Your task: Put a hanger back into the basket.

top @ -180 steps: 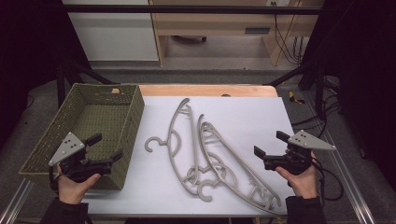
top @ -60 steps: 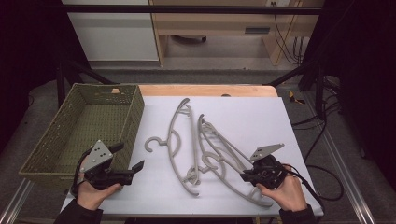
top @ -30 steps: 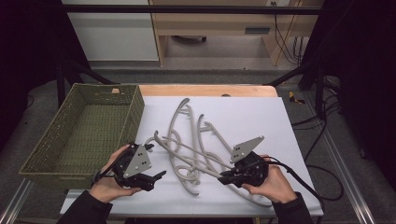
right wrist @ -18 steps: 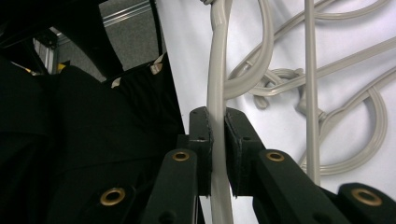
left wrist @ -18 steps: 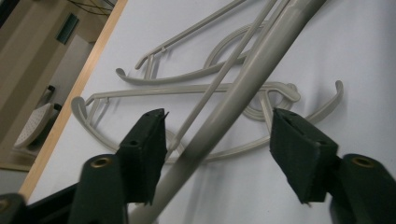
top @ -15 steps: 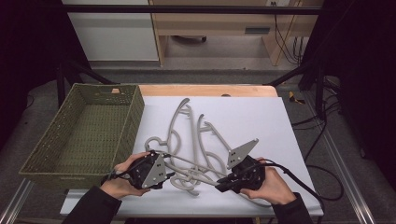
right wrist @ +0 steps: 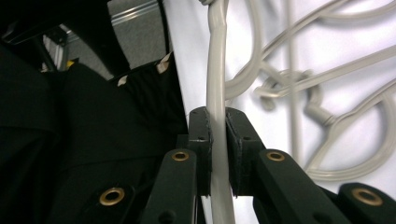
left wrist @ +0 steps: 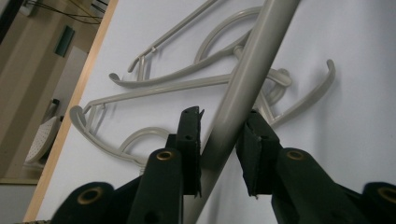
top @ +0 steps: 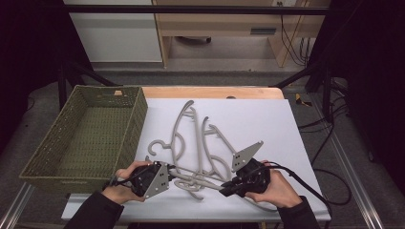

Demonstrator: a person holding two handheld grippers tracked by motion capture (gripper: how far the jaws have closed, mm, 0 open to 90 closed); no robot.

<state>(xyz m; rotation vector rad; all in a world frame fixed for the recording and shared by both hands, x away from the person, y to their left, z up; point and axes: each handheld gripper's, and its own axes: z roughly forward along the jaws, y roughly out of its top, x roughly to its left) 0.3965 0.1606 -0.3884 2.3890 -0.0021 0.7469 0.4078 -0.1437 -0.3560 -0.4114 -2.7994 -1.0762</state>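
left gripper (left wrist: pixel 219 135): jaws apart, straddling one bar of the grey plastic hangers (top: pixel 198 145); gap on one side
right gripper (right wrist: pixel 217 140): jaws clamped on a hanger bar
hangers: tangled pile, front-centre of white tabletop (top: pixel 258 114)
green woven basket (top: pixel 86 133): left of pile, on table edge

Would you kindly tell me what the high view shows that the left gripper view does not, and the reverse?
The high view alone takes in the olive-green woven basket at the table's left, the right gripper, and both of the person's hands.

The left gripper view alone shows close up how the left gripper meets a grey plastic hanger bar: one finger touches the bar, while the other sits slightly off it.

Both show the grey plastic clothes hangers lying tangled on the white tabletop.
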